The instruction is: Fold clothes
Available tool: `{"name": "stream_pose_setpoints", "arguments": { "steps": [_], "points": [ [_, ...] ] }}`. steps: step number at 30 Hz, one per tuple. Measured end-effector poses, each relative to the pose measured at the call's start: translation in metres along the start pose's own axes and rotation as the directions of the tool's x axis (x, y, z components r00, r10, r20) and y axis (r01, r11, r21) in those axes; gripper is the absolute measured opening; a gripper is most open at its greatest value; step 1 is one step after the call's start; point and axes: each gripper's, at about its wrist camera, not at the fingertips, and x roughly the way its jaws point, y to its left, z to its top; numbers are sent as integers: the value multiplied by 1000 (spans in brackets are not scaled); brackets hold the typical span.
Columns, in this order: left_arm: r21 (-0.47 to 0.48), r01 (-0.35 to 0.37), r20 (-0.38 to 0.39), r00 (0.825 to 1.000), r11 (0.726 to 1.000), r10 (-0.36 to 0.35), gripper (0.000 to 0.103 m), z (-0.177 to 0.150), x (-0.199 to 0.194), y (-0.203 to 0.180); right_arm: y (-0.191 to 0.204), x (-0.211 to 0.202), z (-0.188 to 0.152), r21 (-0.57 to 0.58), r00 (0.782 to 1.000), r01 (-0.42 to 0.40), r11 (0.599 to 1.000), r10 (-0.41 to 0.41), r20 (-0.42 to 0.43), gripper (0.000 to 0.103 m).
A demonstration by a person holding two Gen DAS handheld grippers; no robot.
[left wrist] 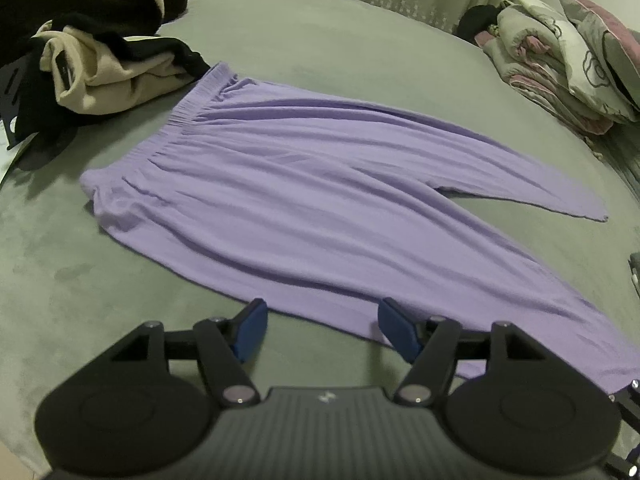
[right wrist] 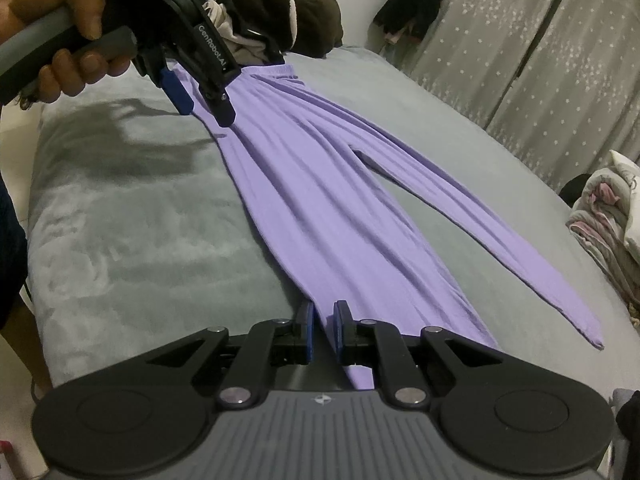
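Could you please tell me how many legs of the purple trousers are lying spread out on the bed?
2. The near leg runs toward the right gripper, which pinches its cuff end; the far leg angles away, with its cuff free on the bed.

A pair of lilac trousers (left wrist: 304, 184) lies spread flat on the grey-green bedspread (left wrist: 320, 52), the thin fabric rippled with long lengthwise creases. The gathered elastic waistband (left wrist: 200, 98) sits at the end nearest the heap of beige and black clothes (left wrist: 100, 76), just beside it — whether they touch cannot be told. From the waistband the two legs run away from that heap and part in a narrow V; the far leg tapers to a hem (right wrist: 596, 342) — the near leg's end passes out of sight.
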Motion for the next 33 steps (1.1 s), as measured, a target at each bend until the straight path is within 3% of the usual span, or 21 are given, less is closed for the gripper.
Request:
{"name": "stream_pose_setpoints", "arguments": {
  "steps": [7, 14, 20, 24, 29, 33],
  "points": [
    [-9, 17, -10, 1000, 1000, -17, 65, 1, -1, 3, 4, 2, 2, -1, 1000, 3, 1000, -3, 4, 12],
    [-109, 90, -35, 995, 990, -94, 65, 4, -4, 16, 6, 3, 3, -8, 1000, 4, 1000, -4, 16, 12],
    [-148, 89, -27, 995, 985, -94, 65, 1, -3, 16, 3, 4, 5, 12, 1000, -18, 1000, 17, 19, 12],
    [-170, 96, -19, 995, 981, -101, 68, 0, 0, 18, -4, 1, 8, 49, 999, -37, 998, 35, 23, 4],
    [-193, 112, -11, 993, 975, -116, 73, 0, -2, 18, -10, -11, 11, 92, 996, -69, 993, 63, 70, 3],
    [-154, 80, 3, 997, 985, -81, 74, -1, -5, 13, -13, -17, 10, 102, 994, -80, 992, 72, 81, 2]
  ]
}}
